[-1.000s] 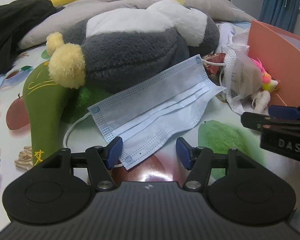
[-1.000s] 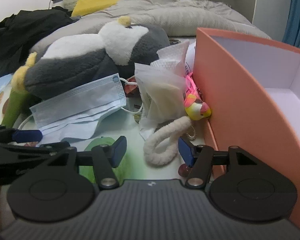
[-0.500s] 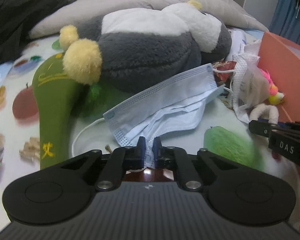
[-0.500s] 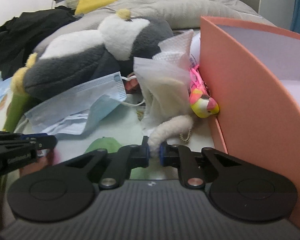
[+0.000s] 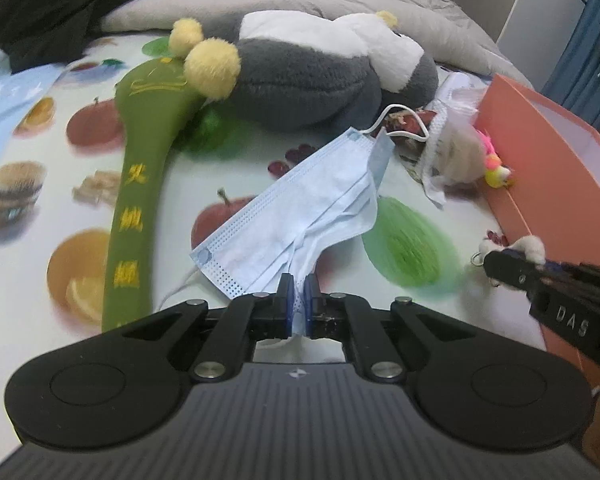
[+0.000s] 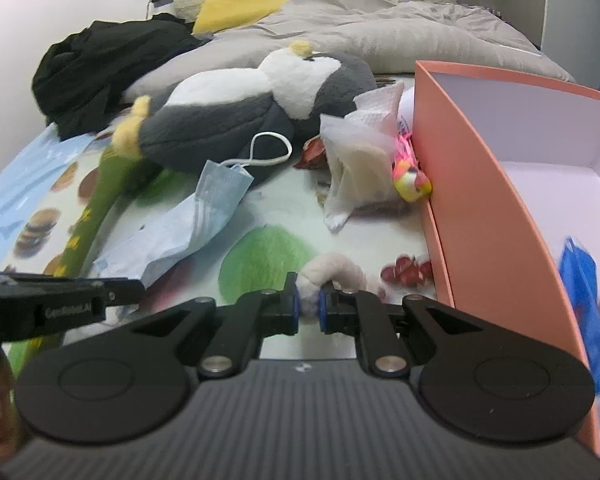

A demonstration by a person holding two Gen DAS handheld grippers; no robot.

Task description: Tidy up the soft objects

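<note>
My left gripper [image 5: 297, 294] is shut on the near edge of a light blue face mask [image 5: 300, 220], which hangs crumpled from the pads over the fruit-print sheet [image 5: 52, 208]. The same mask [image 6: 204, 216] shows at the left of the right wrist view. My right gripper [image 6: 309, 300] is shut on a fluffy white looped cord [image 6: 332, 274], lifted just left of the orange box [image 6: 480, 184]. In the left wrist view that right gripper [image 5: 516, 262] appears at the right edge with the cord's white tuft [image 5: 534, 246].
A large grey-and-white plush penguin [image 5: 320, 68] lies behind, with a long green embroidered pillow [image 5: 140, 168] to its left. A white mesh pouch [image 6: 356, 160] and a pink-yellow toy bird [image 6: 410, 178] rest against the box. Black clothing [image 6: 104, 68] and a grey duvet [image 6: 380, 28] fill the back.
Both grippers have closed, the left on the mask and the right on the white cord. Both have pulled back and up, dragging the mask off the penguin and the cord away from the pouch.
</note>
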